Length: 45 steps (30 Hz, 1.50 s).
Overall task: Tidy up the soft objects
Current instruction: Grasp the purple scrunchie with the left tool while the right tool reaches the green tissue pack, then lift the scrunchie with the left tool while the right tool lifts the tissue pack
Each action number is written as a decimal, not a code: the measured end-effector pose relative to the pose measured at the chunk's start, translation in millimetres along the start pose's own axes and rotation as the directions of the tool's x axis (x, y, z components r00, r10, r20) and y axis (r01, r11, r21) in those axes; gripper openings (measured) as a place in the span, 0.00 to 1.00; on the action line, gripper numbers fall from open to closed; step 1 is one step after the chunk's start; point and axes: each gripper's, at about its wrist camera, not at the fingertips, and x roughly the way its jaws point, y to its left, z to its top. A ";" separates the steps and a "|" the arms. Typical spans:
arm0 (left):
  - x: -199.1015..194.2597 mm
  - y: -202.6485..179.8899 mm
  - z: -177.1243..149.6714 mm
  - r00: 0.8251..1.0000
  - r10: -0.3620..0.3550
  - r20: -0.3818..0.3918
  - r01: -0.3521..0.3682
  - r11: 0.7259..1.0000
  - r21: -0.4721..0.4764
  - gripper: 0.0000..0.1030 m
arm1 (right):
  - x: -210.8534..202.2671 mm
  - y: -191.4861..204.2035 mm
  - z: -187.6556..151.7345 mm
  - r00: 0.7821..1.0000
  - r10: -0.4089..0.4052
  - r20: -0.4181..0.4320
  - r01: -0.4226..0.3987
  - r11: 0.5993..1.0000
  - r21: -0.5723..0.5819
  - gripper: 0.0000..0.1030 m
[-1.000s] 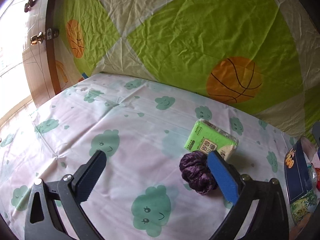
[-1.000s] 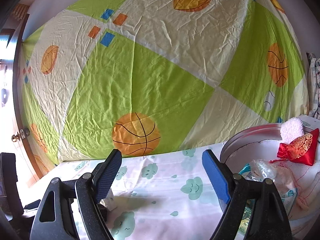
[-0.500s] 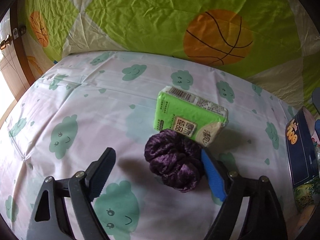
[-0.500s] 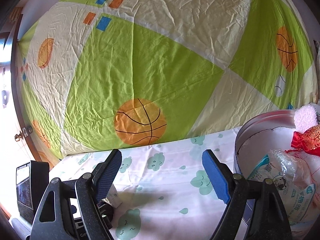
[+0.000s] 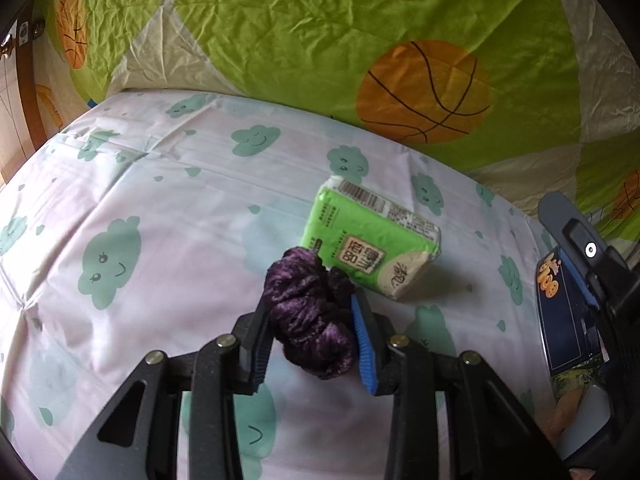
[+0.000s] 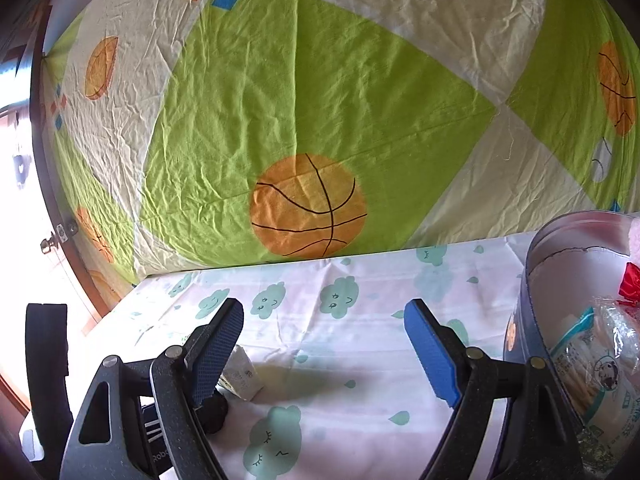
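My left gripper (image 5: 314, 330) is shut on a dark purple scrunchie (image 5: 310, 312) that rests on the cloud-print sheet (image 5: 160, 220). A green tissue pack (image 5: 370, 242) lies flat just beyond the scrunchie, touching it. My right gripper (image 6: 324, 344) is open and empty above the sheet (image 6: 360, 360); a corner of the tissue pack (image 6: 242, 378) shows behind its left finger. A round bin (image 6: 560, 264) at the right edge holds a plastic-wrapped packet (image 6: 600, 360) and a red pouch (image 6: 630, 284).
A green and cream quilt with basketball prints (image 5: 400, 40) hangs behind the bed. The dark blue side of the bin (image 5: 560, 312) and the right gripper's body (image 5: 588, 256) are at the right of the left wrist view. A wooden door (image 5: 28, 92) is at left.
My left gripper moved forward and closed its fingers on the purple scrunchie. My right gripper shifted slightly left, so the bin sits nearer the frame's right edge.
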 end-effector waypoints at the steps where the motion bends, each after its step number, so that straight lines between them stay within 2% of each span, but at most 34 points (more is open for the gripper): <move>1: -3.1 5.7 1.6 1.000 0.017 0.014 -0.016 1.000 -0.017 0.34 | 2.3 0.8 0.3 1.000 0.010 -0.010 -0.010 1.000 -0.003 0.82; 3: -11.6 17.8 5.6 0.998 0.042 0.048 -0.039 0.997 -0.060 0.34 | 6.8 3.9 0.3 0.999 0.026 -0.028 -0.026 1.000 -0.016 0.82; 5: -18.0 27.8 10.2 0.992 0.097 0.085 -0.090 0.992 -0.089 0.34 | 11.9 9.3 1.0 0.998 0.044 -0.044 -0.046 0.998 -0.034 0.82; 7: -22.4 33.8 13.7 0.979 0.165 0.119 -0.155 0.984 -0.089 0.34 | 17.6 16.3 1.4 0.996 0.062 -0.063 -0.065 0.996 -0.057 0.82; 11: -26.1 39.5 17.4 0.962 0.230 0.148 -0.218 0.972 -0.087 0.34 | 32.9 34.9 -0.1 0.988 0.103 -0.118 -0.116 0.987 -0.113 0.82; 15: -25.2 44.1 19.1 0.942 0.296 0.160 -0.286 0.955 -0.080 0.34 | 53.8 56.3 -3.9 0.966 0.140 -0.216 -0.181 0.967 -0.182 0.82; 20: -22.6 48.4 19.6 0.940 0.306 0.148 -0.294 0.951 -0.097 0.34 | 75.6 71.9 -11.5 0.935 0.136 -0.328 -0.218 0.948 -0.230 0.80; 24: -20.3 49.9 18.8 0.940 0.312 0.135 -0.300 0.948 -0.103 0.34 | 84.3 82.0 -16.5 0.919 0.119 -0.375 -0.231 0.935 -0.270 0.67; 28: -18.8 52.9 17.4 0.942 0.312 0.121 -0.298 0.947 -0.118 0.34 | 91.2 90.1 -21.3 0.905 0.097 -0.415 -0.240 0.921 -0.308 0.42; 29: -18.9 53.2 17.4 0.942 0.313 0.122 -0.300 0.947 -0.118 0.34 | 92.3 90.6 -22.5 0.902 0.089 -0.422 -0.239 0.918 -0.316 0.39; 30: -18.9 53.1 17.3 0.941 0.314 0.123 -0.301 0.946 -0.118 0.34 | 93.3 91.5 -23.3 0.901 0.085 -0.426 -0.238 0.917 -0.321 0.27; 32: -19.2 53.1 17.2 0.942 0.312 0.123 -0.298 0.947 -0.116 0.34 | 92.0 92.6 -23.6 0.903 0.084 -0.421 -0.237 0.915 -0.328 0.27; 35: -19.5 52.5 17.0 0.940 0.315 0.128 -0.301 0.947 -0.115 0.34 | 86.7 90.0 -20.8 0.919 0.077 -0.386 -0.214 0.921 -0.325 0.27; 41: -21.8 51.9 16.0 0.936 0.320 0.143 -0.305 0.945 -0.121 0.34 | 59.8 77.3 -7.9 0.959 0.136 -0.249 -0.204 0.940 -0.272 0.27; 45: -22.3 52.0 16.0 0.936 0.321 0.145 -0.305 0.944 -0.123 0.34 | 47.2 72.9 -4.9 0.971 0.149 -0.189 -0.195 0.948 -0.253 0.27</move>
